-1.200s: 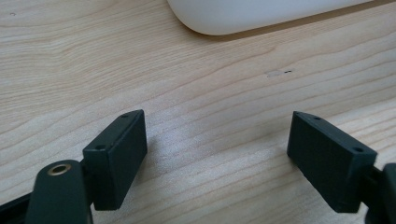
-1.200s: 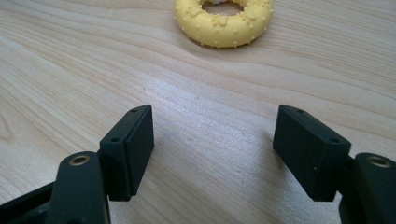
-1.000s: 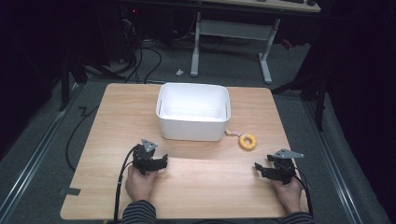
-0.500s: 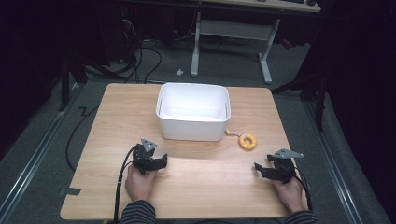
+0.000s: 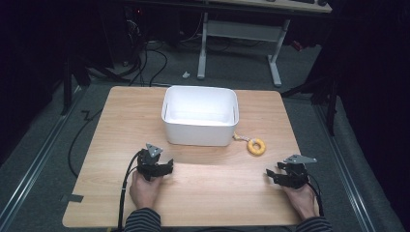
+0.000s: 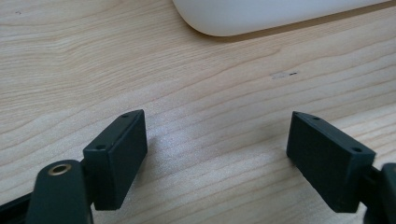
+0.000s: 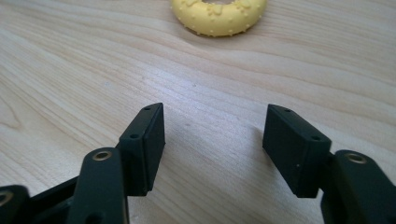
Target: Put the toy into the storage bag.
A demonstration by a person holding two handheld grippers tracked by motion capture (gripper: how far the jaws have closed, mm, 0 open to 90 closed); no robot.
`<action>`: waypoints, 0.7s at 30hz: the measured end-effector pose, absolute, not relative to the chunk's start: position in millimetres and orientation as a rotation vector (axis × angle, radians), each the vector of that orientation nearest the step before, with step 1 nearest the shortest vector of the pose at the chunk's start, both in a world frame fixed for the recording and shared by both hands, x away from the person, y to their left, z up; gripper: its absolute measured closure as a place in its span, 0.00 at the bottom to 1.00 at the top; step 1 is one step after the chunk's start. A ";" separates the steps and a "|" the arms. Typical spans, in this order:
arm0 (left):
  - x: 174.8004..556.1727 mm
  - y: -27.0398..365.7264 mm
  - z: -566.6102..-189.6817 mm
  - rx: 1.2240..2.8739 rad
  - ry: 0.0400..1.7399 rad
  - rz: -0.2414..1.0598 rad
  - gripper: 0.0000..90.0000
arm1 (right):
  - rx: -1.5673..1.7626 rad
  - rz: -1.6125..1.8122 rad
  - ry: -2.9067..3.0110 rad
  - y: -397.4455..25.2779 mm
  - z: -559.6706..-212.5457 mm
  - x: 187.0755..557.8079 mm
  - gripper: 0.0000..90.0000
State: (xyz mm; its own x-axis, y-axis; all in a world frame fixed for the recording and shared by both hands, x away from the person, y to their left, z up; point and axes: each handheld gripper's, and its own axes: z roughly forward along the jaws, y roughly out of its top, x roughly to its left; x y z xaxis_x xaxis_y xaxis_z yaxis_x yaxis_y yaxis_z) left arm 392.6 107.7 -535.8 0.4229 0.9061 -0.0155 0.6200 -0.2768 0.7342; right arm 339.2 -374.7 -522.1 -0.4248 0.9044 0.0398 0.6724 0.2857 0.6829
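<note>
A: Where is the yellow ring (image 5: 256, 146) lying?

B: On the wooden counter (image 5: 121, 116), just off the front right corner of the white bin (image 5: 200, 129), near it but not touching its wall. A short pale cord runs from the ring back toward that corner. In the right gripper view the ring (image 7: 218, 17) lies straight ahead of the jaws, flat on the wood, its top dotted with small bumps.

A: And the right tongs (image 5: 276, 175)?

B: Well to the front right of the bin, nearer the person than the ring, resting low on the counter in the person's right hand (image 5: 302, 199). The right tongs (image 7: 212, 126) stand wide apart with only bare wood between the jaws.

A: The left ones?

B: The left tongs (image 5: 166, 167) sit in front of the bin's front left corner, a little way off it, gripped by the left hand (image 5: 143, 188). In the left gripper view the left tongs (image 6: 215, 131) are spread wide too, holding nothing, and the rounded lower edge of the bin (image 6: 271, 16) shows ahead at the top.

A: Anything in the bin?

B: Its inside looks plain white from the high view
</note>
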 end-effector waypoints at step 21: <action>392.8 108.1 -535.8 2.001 1.288 0.543 0.23 | 1.315 0.928 2.218 -362.1 -476.5 334.6 0.57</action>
